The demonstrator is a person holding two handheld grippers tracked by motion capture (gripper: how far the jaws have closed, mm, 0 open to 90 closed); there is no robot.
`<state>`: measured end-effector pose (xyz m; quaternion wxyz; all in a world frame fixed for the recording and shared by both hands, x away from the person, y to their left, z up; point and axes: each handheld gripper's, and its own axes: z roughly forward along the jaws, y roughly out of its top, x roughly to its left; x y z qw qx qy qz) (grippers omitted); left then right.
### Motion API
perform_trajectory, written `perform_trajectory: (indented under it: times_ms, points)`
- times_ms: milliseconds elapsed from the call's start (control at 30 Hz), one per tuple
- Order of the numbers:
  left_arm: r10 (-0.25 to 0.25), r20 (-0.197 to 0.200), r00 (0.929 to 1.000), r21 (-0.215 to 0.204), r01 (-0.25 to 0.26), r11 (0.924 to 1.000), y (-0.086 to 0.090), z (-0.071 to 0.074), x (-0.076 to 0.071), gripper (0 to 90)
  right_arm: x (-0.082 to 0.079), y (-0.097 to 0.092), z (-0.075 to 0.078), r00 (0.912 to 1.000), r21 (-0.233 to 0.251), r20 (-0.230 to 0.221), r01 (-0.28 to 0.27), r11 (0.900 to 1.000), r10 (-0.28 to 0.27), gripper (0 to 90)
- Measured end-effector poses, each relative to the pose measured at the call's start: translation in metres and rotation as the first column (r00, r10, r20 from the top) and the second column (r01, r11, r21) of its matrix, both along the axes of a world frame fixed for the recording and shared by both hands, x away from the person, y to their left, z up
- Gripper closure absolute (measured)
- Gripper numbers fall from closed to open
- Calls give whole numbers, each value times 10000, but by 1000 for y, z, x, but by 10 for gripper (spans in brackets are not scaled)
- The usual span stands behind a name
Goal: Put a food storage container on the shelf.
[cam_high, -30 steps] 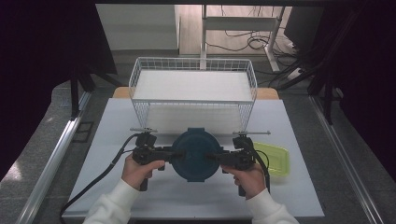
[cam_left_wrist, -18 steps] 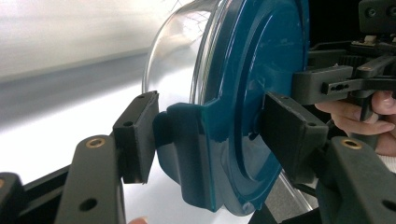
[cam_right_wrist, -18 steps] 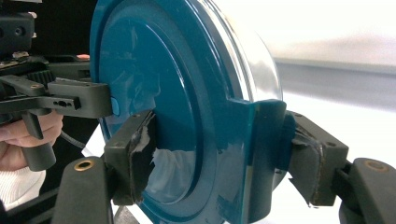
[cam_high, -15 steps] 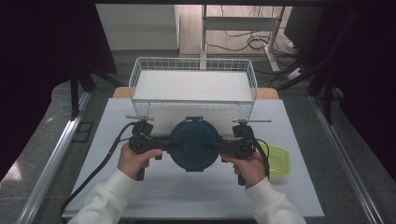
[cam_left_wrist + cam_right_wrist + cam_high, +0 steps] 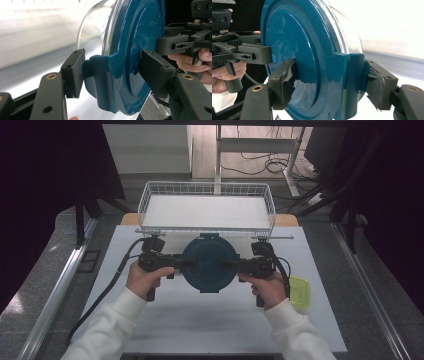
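No text, label, brand, number or sign can be read anywhere.

Teal lid [image 5: 312,50] between hand-held gripper [image 5: 332,85] jaws.

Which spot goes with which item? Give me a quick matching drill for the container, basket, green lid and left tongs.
Things:
1. round container with teal lid
2. white wire basket
3. green lid
4. left tongs

Places:
A. table's far edge
B. table's right side, beside the right hand
C. held between both tongs
D. clamped on the container's left clasp

Pairs: 1-C, 2-A, 3-B, 4-D
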<state>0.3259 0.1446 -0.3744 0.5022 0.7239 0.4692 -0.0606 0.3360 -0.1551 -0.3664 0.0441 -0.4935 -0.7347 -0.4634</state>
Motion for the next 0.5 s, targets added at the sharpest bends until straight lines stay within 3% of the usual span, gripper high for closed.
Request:
perform_trajectory:
  times_ms: [500]
  points:
    - [-26, 417, 9991, 128, 21, 9999, 2, 35, 23, 391, 23, 1, 31, 9991, 167, 419, -1, 9999, -6, 308]
